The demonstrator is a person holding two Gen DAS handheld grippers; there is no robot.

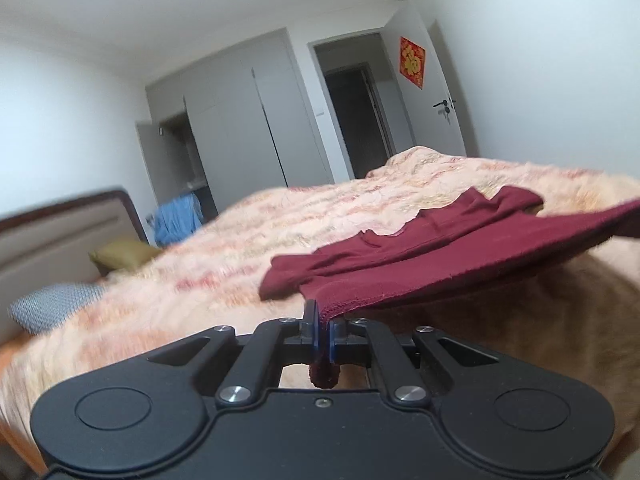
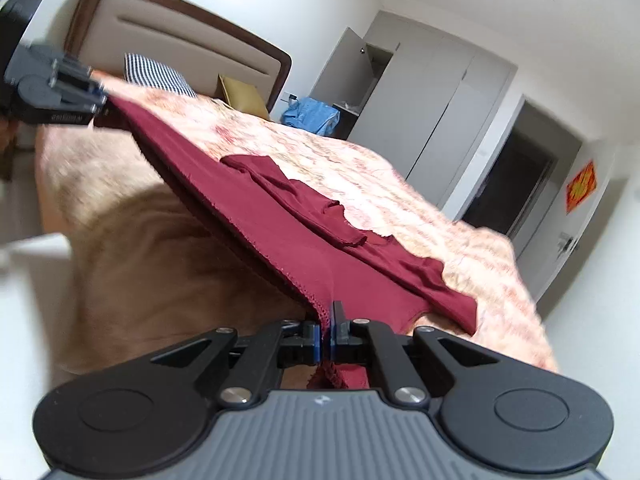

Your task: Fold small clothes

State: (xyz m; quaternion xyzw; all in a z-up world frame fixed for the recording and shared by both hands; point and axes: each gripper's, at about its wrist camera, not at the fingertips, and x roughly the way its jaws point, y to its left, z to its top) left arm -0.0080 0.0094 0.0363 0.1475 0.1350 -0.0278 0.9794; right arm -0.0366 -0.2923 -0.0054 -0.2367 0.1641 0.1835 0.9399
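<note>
A dark red small garment [image 1: 432,252] lies across the near part of the bed, its hem lifted off the blanket. My left gripper [image 1: 322,320] is shut on one hem corner, with a tuft of red cloth poking out behind the pads. In the right wrist view the same garment [image 2: 304,220] stretches from my right gripper [image 2: 327,320], shut on the other hem corner, up to the left gripper [image 2: 94,98] at the upper left. The hem hangs taut between the two grippers above the bed's edge. The sleeves and neckline still rest on the blanket.
The bed carries a peach patterned blanket [image 1: 224,240]. At its head are a padded headboard [image 2: 180,28], a striped pillow [image 2: 158,74] and an olive pillow [image 1: 122,256]. Blue cloth [image 2: 310,116] lies beside the bed. Grey wardrobes [image 1: 240,120] and an open doorway [image 1: 356,116] stand behind.
</note>
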